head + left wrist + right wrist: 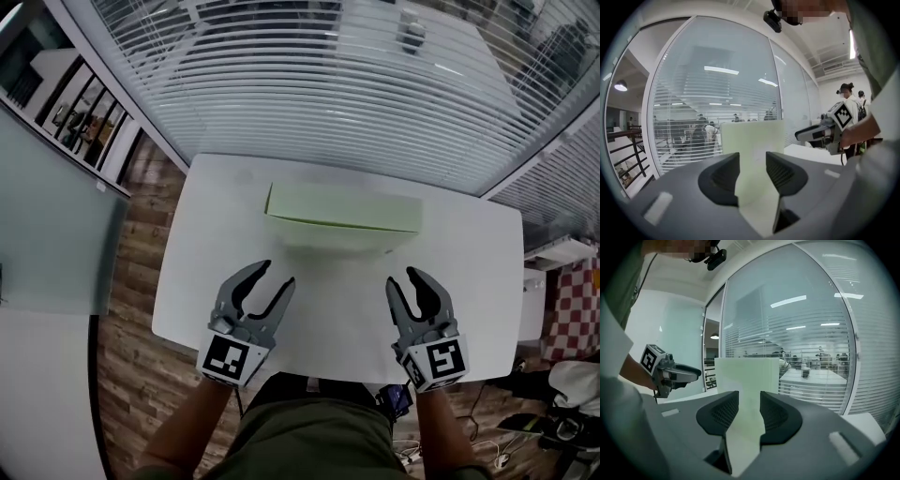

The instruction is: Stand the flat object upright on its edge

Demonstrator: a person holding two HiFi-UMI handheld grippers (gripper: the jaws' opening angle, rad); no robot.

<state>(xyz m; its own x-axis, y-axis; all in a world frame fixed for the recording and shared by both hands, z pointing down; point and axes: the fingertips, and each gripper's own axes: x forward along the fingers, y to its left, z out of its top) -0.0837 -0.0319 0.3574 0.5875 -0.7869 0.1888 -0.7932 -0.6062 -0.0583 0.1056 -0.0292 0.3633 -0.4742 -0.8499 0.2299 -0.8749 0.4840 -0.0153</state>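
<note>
A pale green flat box [342,217] stands upright on its long edge at the middle back of the white table [202,281]. It shows as a tall panel in the left gripper view [751,138] and in the right gripper view [746,375], straight ahead of both pairs of jaws and apart from them. My left gripper [276,276] [752,165] hovers over the table's front left, open, with nothing between its jaws. My right gripper [403,278] [749,401] is at the front right, also open and holding nothing. Each gripper shows in the other's view.
A glass wall with horizontal blinds [328,84] runs right behind the table's far edge. Wooden floor [127,319] lies to the left. Cables and a red checkered surface [567,309] are at the right, beyond the table's edge.
</note>
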